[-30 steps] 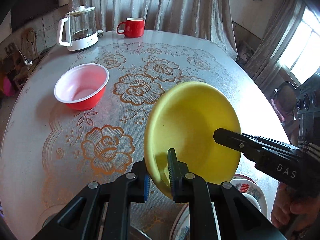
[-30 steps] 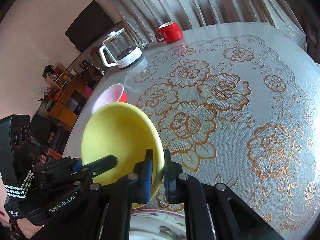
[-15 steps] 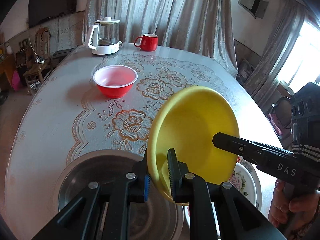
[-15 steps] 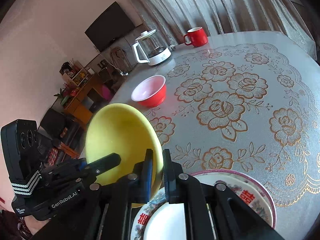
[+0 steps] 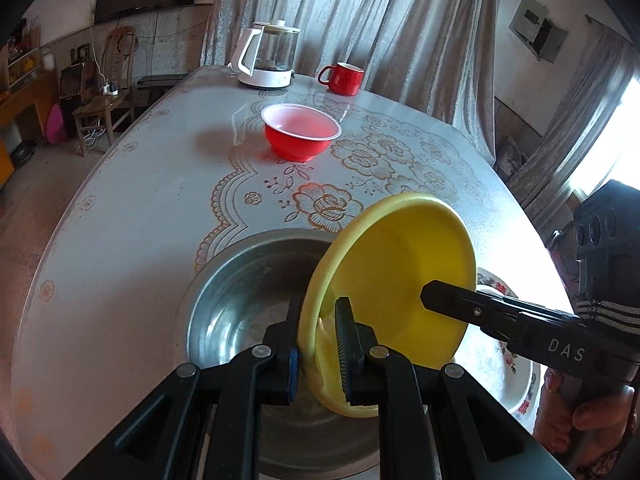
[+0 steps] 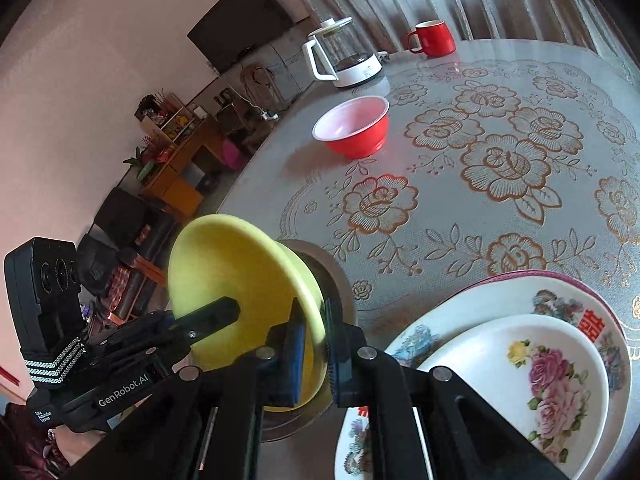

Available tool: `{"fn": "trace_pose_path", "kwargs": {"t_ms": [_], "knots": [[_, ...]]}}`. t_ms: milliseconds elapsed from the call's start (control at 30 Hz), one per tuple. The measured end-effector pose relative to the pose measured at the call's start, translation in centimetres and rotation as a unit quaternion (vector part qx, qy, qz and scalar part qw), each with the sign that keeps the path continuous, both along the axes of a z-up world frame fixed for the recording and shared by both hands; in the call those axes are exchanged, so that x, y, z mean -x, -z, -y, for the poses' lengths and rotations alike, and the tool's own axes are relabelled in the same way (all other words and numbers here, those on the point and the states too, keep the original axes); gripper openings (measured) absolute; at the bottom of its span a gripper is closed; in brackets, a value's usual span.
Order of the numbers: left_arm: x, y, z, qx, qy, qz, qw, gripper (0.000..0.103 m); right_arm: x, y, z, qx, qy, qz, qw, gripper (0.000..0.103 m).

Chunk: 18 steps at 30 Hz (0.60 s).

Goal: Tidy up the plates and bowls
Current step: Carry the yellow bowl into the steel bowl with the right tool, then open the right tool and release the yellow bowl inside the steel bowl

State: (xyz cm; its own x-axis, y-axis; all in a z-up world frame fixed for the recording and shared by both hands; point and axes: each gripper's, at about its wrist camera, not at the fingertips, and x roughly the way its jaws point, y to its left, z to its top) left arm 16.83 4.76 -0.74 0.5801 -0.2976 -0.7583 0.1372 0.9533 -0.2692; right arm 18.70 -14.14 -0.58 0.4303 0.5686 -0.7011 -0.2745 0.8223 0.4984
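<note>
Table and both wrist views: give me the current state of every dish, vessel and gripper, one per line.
yellow bowl: tilted, off the table, gripped at its rim by both grippers, over the steel basin.
left gripper: shut on the bowl's rim.
right gripper: shut on the rim.
steel basin: upright, nothing visible inside.
red bowl: upright, alone.
floral plates: stacked.
red mug: upright.
kettle: lid on.

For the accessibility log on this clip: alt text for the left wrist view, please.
Both grippers pinch a tilted yellow bowl by its rim, the left gripper at the near edge and the right gripper from the right, above a steel basin. Farther back on the floral tablecloth stand a red bowl, a kettle and a red mug.
</note>
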Motion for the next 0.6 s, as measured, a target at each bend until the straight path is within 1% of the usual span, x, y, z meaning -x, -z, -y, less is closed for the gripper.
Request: {"fn": "trace_pose_path", "kwargs": {"t_ms": [233,400,467,600], "knots": [[0.4,1.7,-1.8,-0.005,-0.016,-0.016,0.9997,0.015,0.0,1.6,-2.7,0.021,-0.022,-0.024,0.999,0.010],[0.3,2.7,-1.7,-0.031,-0.013,-0.025,0.9991,0.016,-0.1,2.4,-4.1,0.040,-0.032,-0.038,0.998,0.011],[0.4,3.0,-1.5,-0.043,-0.011,-0.023,0.9987,0.016,-0.2,2.6,-4.3,0.048,-0.034,-0.044,0.997,0.011],[0.1,3.9,-1.3,-0.054,-0.009,-0.025,0.9982,0.018,-0.3,2.5,-4.6,0.066,-0.033,-0.037,0.997,0.011]]}}
